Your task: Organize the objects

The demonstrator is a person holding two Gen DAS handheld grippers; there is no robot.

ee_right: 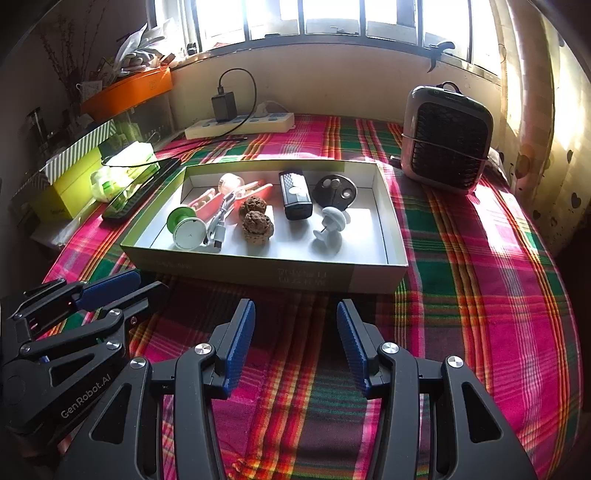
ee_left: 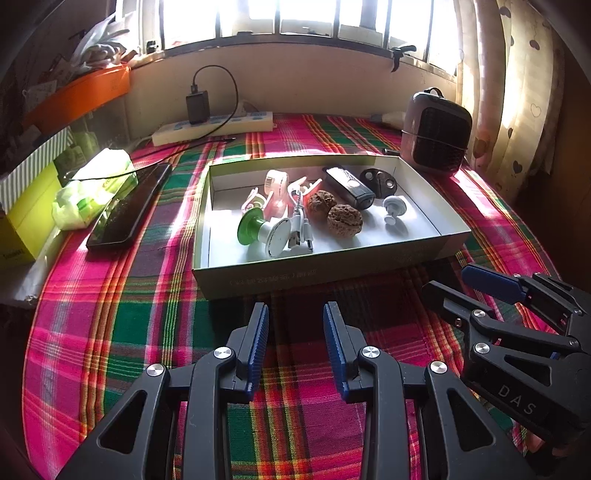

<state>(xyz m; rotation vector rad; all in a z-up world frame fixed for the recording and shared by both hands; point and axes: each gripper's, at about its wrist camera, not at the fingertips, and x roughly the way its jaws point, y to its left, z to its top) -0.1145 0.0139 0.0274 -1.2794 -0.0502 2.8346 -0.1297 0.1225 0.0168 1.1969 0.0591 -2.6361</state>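
Plaid cloth [ee_left: 122, 332], pink-green, covers the whole table; window [ee_right: 332, 14] at 12 o'clock, curtain [ee_left: 517, 92] at 2. Small heater [ee_right: 447, 144] sits at 1 o'clock on the cloth, power strip [ee_right: 240, 123] with a charger at 11, tissue pack [ee_left: 96, 184] and a dark phone [ee_left: 129, 206] at 9–10.

Shallow cardboard box [ee_left: 325, 275] lies dead ahead at 12, just beyond my fingertips. Everything small looks already in it: black rectangular gadget [ee_right: 295, 195], round dark piece [ee_right: 334, 192], green-and-white reel [ee_right: 186, 227], two walnuts [ee_right: 256, 219], white cable [ee_right: 219, 221], pink clips [ee_left: 275, 192], white knob [ee_right: 330, 225]. Nothing loose on the cloth that I can see, so sorting seems nearly done or done; the far left clutter is dim, can't rule out a stray there.

My left gripper [ee_left: 295, 325] is part open, nothing between the pads, hovering over bare cloth short of the box. My right gripper [ee_right: 295, 325] is also part open and empty, just beside the left one, same height.
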